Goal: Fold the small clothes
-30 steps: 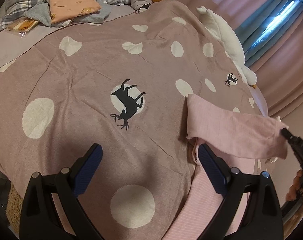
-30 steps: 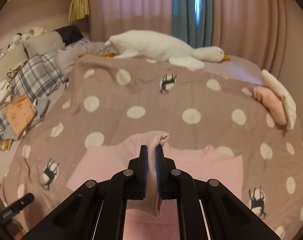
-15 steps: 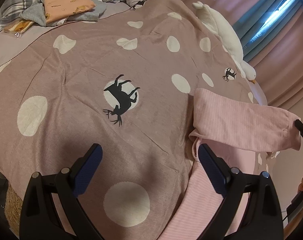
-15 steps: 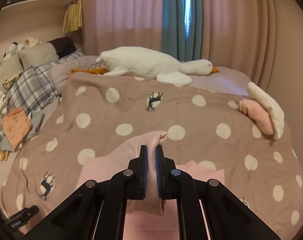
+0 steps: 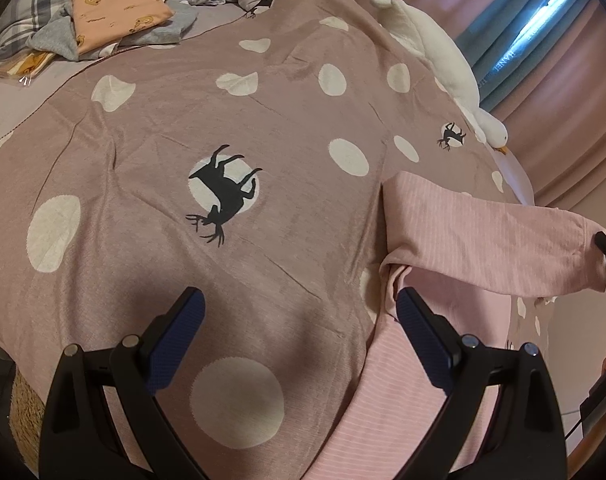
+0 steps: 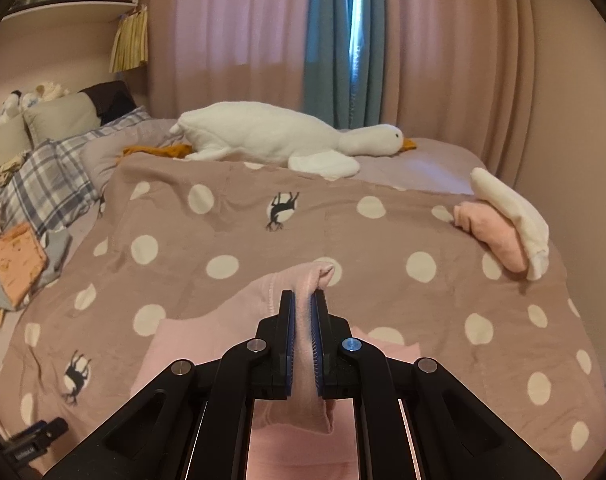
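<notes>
**Sleeve lifted, fold halfway made**

The pink top [image 5: 483, 236] lies on the spotted blanket [image 5: 223, 120] at the near edge of the bed, its body flat and one sleeve raised off it. The right tool [image 6: 303, 300] has its jaws pinched narrow on the cuff end of that sleeve, cloth bunched between the blue pads and a little poking out past the tips. The left tool [image 5: 299, 320] hangs wide and empty over the blanket, just beside the top's hem and touching nothing.

From where I stand, this looks like the sleeve fold: carry the cuff across the chest and lay it down. To do it well, I'd keep the sleeve taut enough that the crease forms at the shoulder seam rather than dragging the whole body sideways. The idle tool could press the torso flat near the shoulder to anchor it. Lower the cuff low and level before letting go, so it lands straight, not twisted. The folded pile [image 6: 499, 236] on the blanket's far corner is well apart and out of the way.
</notes>
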`<state>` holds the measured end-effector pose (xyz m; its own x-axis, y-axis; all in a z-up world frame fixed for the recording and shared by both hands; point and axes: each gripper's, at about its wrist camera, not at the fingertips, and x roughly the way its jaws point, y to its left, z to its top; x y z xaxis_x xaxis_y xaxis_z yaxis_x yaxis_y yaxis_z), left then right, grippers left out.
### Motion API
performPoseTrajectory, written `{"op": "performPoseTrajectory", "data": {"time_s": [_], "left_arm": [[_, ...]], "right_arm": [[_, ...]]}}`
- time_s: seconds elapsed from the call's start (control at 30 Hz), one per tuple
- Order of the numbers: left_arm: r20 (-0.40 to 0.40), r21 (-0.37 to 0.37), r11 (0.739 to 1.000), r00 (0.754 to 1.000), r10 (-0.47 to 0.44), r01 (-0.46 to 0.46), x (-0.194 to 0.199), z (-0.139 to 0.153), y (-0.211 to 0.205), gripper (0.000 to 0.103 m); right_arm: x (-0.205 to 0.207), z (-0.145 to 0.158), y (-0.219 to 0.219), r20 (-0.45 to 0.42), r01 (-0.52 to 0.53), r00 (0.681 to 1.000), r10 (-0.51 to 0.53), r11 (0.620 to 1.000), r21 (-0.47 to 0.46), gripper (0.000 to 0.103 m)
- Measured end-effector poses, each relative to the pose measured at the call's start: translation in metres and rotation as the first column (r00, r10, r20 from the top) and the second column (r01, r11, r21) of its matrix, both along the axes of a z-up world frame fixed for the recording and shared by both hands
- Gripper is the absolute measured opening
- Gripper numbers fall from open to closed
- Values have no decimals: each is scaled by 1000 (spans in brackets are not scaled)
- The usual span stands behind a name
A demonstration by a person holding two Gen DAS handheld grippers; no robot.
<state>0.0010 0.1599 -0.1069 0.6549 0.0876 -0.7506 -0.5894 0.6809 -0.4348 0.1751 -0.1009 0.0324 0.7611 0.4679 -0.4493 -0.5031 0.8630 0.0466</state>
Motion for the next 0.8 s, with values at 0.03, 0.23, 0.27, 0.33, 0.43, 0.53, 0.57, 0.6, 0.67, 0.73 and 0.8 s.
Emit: {"op": "performPoseTrajectory", "data": {"time_s": [0.03,0.23,0.27,0.33,0.43,0.53,0.57,0.6,0.67,0.73,0.8], "left_arm": [[-1,2,1000,1000,-2,2,1,0,-1,97],[-12,9,1000,1000,-22,22,8,-1,-8,97],[-16,12,1000,1000,-26,27,9,-1,-11,97],[-20,14,999,999,-36,37,12,-2,-14,97],[-27,15,999,998,-50,51,17,-4,-18,97],[-31,17,998,998,-62,62,21,-4,-21,97],[-31,17,998,997,-66,66,23,-4,-22,97],[-32,13,997,997,-71,71,25,-4,-22,97],[-30,11,997,997,-78,78,30,-4,-24,97],[-28,10,996,996,-87,88,34,-3,-25,97],[-23,7,995,995,-100,100,40,-2,-26,96]], "right_arm": [[1,-1,-2,-2,2,1000,-2,1000,2,9],[9,-7,-10,-23,18,1000,-18,1000,4,9],[10,-8,-11,-25,20,999,-20,1000,5,9],[13,-10,-14,-31,25,999,-25,1000,5,9],[17,-14,-18,-43,32,999,-32,999,2,9],[20,-17,-22,-47,40,998,-40,999,-5,9],[21,-18,-23,-50,42,998,-42,999,-6,9],[23,-19,-25,-55,46,997,-46,999,-7,9],[27,-22,-28,-63,51,997,-51,999,-9,9],[29,-24,-28,-67,55,996,-56,998,-17,9],[32,-29,-30,-73,62,995,-63,998,-27,9]]}}
